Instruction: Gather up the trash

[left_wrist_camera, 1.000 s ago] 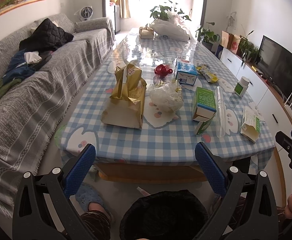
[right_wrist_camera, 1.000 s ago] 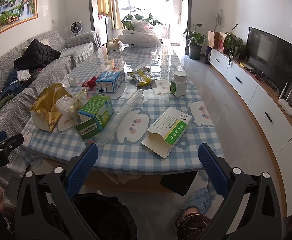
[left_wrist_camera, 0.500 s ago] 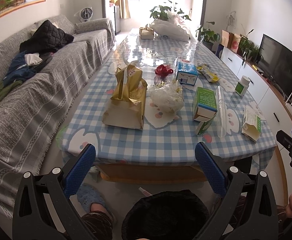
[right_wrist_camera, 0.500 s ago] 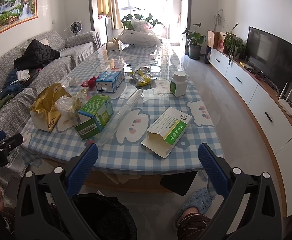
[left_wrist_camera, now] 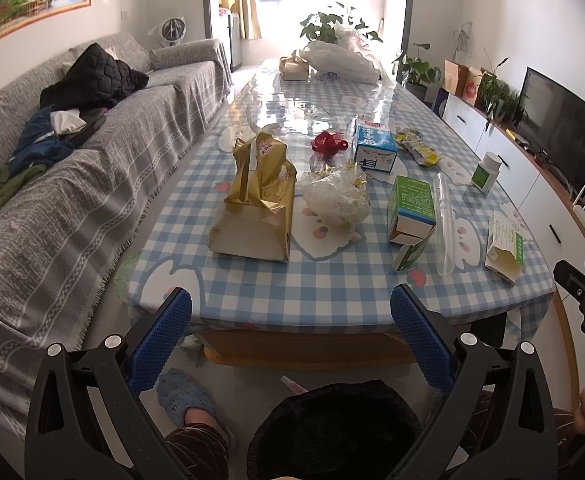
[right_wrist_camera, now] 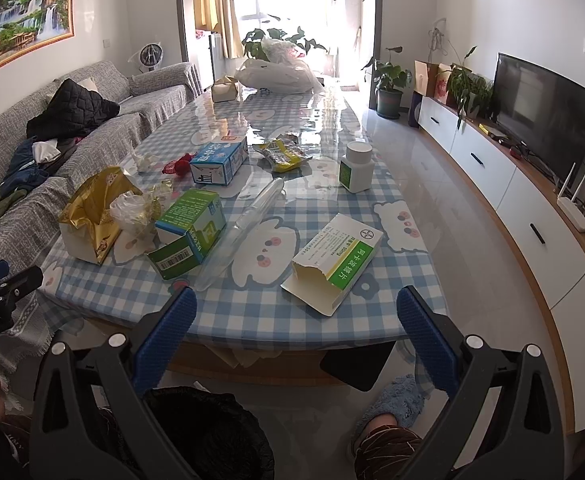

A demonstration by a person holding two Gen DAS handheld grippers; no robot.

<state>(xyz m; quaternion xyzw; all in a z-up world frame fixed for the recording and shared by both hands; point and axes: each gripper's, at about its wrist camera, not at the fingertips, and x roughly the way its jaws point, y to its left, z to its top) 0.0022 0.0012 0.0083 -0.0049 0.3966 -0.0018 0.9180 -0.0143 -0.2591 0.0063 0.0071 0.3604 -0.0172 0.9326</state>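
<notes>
nothing looks collected yet. nearest, the left gripper (left_wrist_camera: 291, 307) and right gripper (right_wrist_camera: 291, 309) hover with fingers wide apart, holding nothing, above a black bin (left_wrist_camera: 334, 426) on the floor. beyond, litter covers the tabletop (left_wrist_camera: 324, 284): a gold bag (left_wrist_camera: 258, 200) and green box (left_wrist_camera: 410, 208). only the right view shows the torn-open carton (right_wrist_camera: 338, 262) clearly.

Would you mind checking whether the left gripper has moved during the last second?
Yes, slightly: the left gripper drifted left and up, as the checked table edge sits a little lower and further right.

Blue-white checked tablecloth (left_wrist_camera: 276, 280), gold bag (left_wrist_camera: 258, 196), black bin (left_wrist_camera: 332, 428).
</notes>
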